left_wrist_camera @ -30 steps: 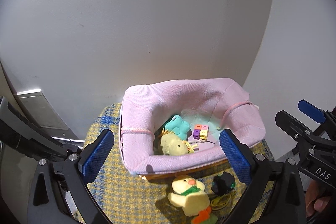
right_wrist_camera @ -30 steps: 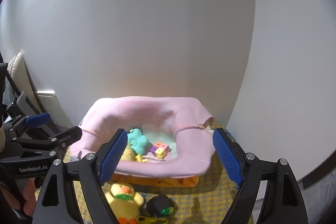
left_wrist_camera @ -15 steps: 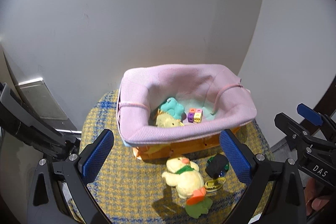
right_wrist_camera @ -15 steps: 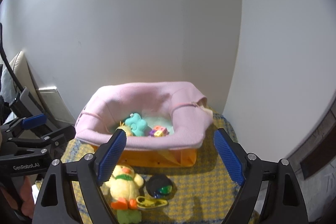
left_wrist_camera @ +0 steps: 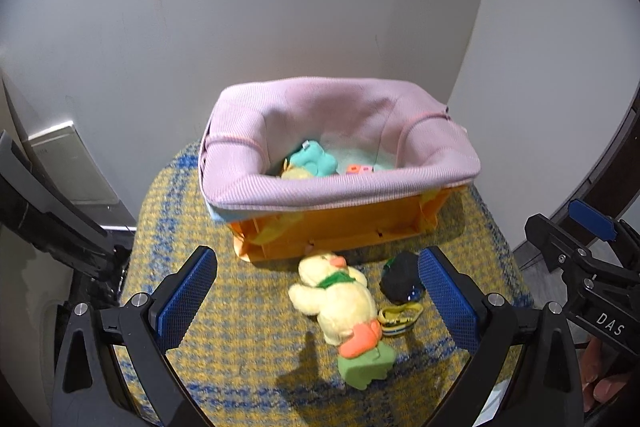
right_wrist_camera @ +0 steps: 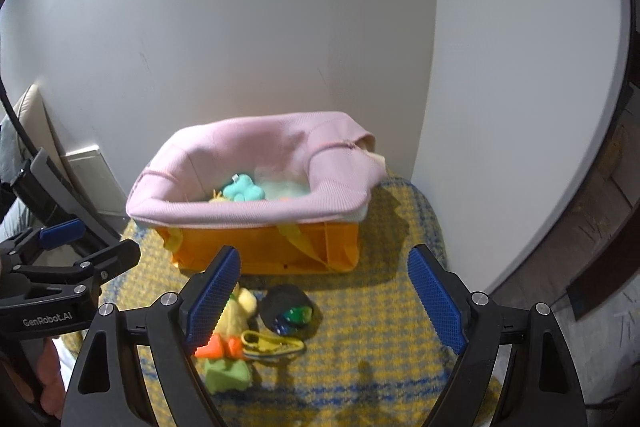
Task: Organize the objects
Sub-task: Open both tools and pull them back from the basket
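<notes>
1. Hovering nearest, the left claw [left_wrist_camera: 316, 303] is spread wide with nothing between its blue pads; the right claw [right_wrist_camera: 326, 301] is likewise spread and empty.
2. Beneath them, on the yellow-and-blue checked cloth [left_wrist_camera: 240, 343], a yellow plush duck [left_wrist_camera: 336, 295] lies on its side, with a green piece [left_wrist_camera: 366, 367] touching its orange feet.
3. Just right of the duck sit a black round toy [left_wrist_camera: 400, 277] and a yellow strap [left_wrist_camera: 398, 317].
4. Farther back stands the orange bin [left_wrist_camera: 340, 223] with a pink liner [left_wrist_camera: 320, 187], holding a teal toy [left_wrist_camera: 314, 163], a yellow plush and coloured cubes [left_wrist_camera: 358, 169].
5. Behind it rises a white wall [left_wrist_camera: 280, 7].
</notes>
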A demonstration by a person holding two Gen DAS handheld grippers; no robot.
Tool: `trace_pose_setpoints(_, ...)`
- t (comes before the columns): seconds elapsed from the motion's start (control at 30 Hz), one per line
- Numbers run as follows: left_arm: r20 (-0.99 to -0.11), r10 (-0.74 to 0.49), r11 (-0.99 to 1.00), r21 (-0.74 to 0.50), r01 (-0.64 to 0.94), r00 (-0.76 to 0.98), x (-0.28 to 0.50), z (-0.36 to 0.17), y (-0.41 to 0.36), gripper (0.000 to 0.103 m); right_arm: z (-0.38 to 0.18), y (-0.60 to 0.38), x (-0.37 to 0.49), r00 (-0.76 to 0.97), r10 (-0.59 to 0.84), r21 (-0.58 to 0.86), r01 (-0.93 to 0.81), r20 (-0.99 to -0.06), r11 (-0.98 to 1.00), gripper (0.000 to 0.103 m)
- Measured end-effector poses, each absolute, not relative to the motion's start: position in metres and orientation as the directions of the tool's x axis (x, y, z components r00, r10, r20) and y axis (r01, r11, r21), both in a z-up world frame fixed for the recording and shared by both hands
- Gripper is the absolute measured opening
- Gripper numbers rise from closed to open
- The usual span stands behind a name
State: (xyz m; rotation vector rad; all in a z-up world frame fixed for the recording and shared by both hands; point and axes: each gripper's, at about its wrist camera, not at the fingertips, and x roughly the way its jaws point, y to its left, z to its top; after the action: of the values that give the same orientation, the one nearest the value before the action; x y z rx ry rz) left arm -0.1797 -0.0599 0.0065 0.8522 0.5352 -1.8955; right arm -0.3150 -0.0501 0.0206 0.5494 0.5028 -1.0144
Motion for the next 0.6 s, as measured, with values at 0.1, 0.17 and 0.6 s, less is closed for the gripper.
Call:
trace_pose_setpoints(0.1, -0.757, -0.581, -0.446, -0.010, 0.895, -0.298, -0.179, -0.003, -0.055, 0.103, 0.010, -0.045, -0.319, 0.430, -0.642, 0.192, 0.892, -0.635, 0.408, 0.086)
trace_pose_setpoints(0.17, -0.764, -0.574, -0.444, -0.010, 0.896, -0.294, -0.179, -0.010, -0.051, 0.103, 0.004, -0.043, -0.322, 0.423, -0.639, 0.191, 0.896, -0.643, 0.402, 0.088)
trace_pose_setpoints(0.6, -0.807, -0.525, -0.449, -0.007, 0.893, -0.270, -0.186, -0.059, -0.029, 0.103, -0.045, -0.029, -0.336, 0.386, -0.608, 0.181, 0.911, -0.694, 0.371, 0.094)
